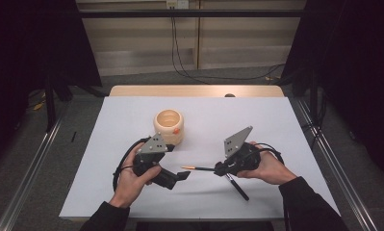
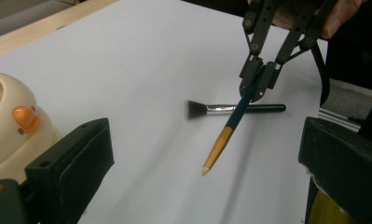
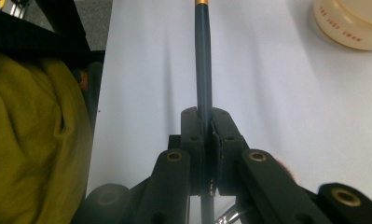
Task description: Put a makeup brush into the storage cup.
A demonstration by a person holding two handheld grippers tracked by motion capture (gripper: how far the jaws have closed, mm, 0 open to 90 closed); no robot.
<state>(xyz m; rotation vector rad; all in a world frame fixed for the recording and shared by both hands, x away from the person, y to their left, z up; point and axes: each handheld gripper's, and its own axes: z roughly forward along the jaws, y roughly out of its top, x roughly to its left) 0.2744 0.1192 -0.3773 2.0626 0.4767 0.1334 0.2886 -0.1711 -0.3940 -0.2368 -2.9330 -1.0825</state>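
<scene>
Pencil point(image 2: 228, 128) clamped in right gripper point(image 1: 219, 169), tip pointing nine o'clock toward left gripper point(image 1: 184, 175), whose jaws stand apart, empty

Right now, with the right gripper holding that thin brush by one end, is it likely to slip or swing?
The brush looks stiff and light, so it probably won't droop. The right gripper pinches it far from its orange tip, so it might pivot if bumped. Its round, smooth handle could slip or roll once released.

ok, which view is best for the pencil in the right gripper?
Left gripper view: the whole pencil shows, dark shaft to orange tip, clamped by the right gripper. Right gripper view gives just its dark shaft; in the high view it is tiny.
</scene>
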